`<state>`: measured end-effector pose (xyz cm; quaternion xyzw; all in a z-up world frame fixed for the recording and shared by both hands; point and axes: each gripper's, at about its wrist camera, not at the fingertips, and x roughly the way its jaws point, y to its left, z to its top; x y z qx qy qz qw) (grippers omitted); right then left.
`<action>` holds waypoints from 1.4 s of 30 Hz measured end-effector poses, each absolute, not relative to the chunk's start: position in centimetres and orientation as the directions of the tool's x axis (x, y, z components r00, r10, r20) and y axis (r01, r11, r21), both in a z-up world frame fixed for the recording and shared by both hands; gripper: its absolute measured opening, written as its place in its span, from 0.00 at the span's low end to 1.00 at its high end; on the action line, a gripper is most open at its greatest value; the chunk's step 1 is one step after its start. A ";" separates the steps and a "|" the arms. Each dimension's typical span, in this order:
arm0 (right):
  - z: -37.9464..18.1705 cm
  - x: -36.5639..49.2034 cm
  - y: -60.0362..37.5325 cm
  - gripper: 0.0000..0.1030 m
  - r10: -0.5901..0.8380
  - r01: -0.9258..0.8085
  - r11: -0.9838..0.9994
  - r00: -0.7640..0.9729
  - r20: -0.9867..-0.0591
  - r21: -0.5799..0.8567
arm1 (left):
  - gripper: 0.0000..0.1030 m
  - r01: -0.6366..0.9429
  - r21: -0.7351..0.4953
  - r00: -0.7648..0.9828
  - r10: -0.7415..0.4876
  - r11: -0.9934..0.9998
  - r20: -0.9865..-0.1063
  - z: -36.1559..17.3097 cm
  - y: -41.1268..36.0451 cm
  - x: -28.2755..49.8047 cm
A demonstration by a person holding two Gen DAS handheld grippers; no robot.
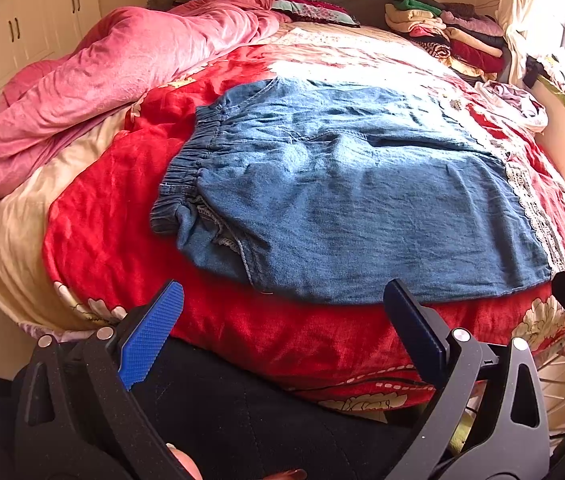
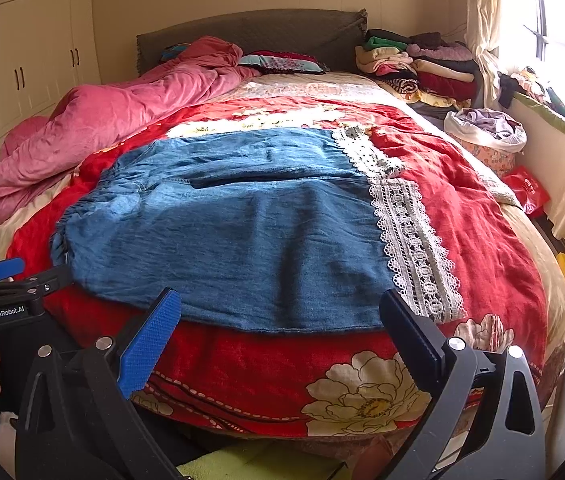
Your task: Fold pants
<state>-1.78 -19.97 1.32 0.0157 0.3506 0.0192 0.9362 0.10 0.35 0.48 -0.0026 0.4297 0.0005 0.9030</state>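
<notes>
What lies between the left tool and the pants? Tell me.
Only a bare strip of red floral bedspread separates the open left tool from the near edge of the denim pants, seen in the left wrist view.

Left gripper (image 1: pixel 282 328) hovers short of bed edge (image 1: pixel 322 360), jaws spread wide, nothing between them. Right gripper (image 2: pixel 280 332) level beside it, also short of bed edge, jaws equally wide, empty. Neither touches bed edge.
</notes>
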 end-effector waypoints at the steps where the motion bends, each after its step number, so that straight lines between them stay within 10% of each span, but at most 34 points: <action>1: 1.3 -1.8 -20.0 0.96 0.045 -0.024 0.999 0.754 -0.655 0.042 | 0.91 -0.003 -0.004 0.630 -0.001 1.000 -0.776 0.4 0.4 0.1; 42: 1.8 6.9 -19.2 0.96 0.146 -0.137 0.988 0.698 -0.701 0.070 | 0.91 -0.033 -0.035 0.642 -0.006 0.999 -0.767 0.8 2.9 6.0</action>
